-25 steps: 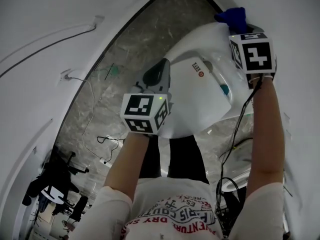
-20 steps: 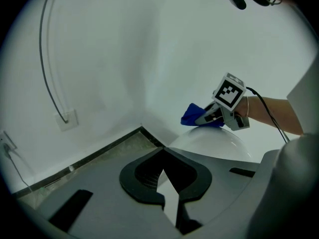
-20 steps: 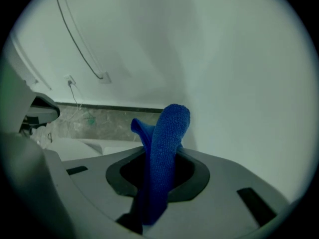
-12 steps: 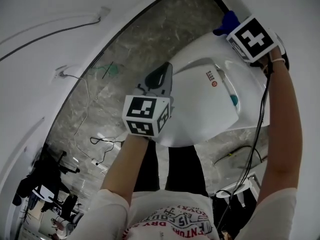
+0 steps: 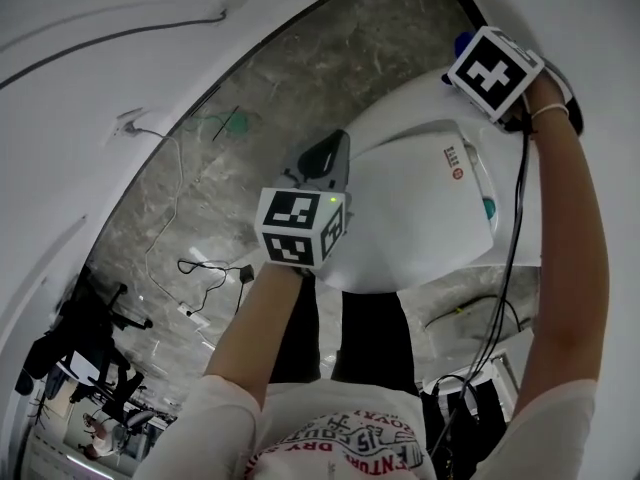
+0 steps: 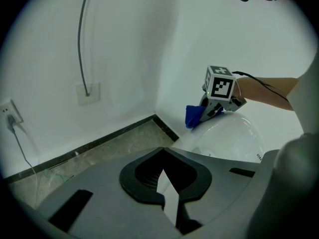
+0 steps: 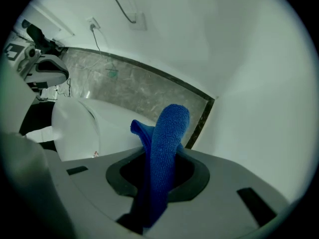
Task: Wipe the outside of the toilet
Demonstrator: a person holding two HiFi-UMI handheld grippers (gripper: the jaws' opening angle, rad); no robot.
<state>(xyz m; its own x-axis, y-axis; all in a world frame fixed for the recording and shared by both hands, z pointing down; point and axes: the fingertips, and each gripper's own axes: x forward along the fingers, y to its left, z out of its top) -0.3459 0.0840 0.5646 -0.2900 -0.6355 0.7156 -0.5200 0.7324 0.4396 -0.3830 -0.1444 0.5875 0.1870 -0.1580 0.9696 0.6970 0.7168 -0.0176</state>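
The white toilet (image 5: 420, 208) fills the middle right of the head view, its lid down. My right gripper (image 5: 478, 53) is at the toilet's far end near the wall, shut on a blue cloth (image 5: 462, 43) that presses on the white surface. In the right gripper view the blue cloth (image 7: 167, 138) stands up between the jaws, with the toilet (image 7: 75, 128) to the left. My left gripper (image 5: 325, 158) hovers by the toilet's left side, jaws together and holding nothing. The left gripper view shows the right gripper (image 6: 207, 114), the cloth (image 6: 192, 116) and the toilet (image 6: 234, 141) ahead.
White walls meet in a corner behind the toilet, with a black baseboard (image 6: 114, 133) along the marble floor (image 5: 260, 98). A wall socket with a cable (image 6: 10, 116) and a wall plate (image 6: 87, 93) sit to the left. Loose cables (image 5: 210, 268) and dark equipment (image 5: 80, 338) lie on the floor.
My right gripper has slid with the blue cloth further along the toilet's far end toward the wall. The left gripper has stayed beside the toilet.
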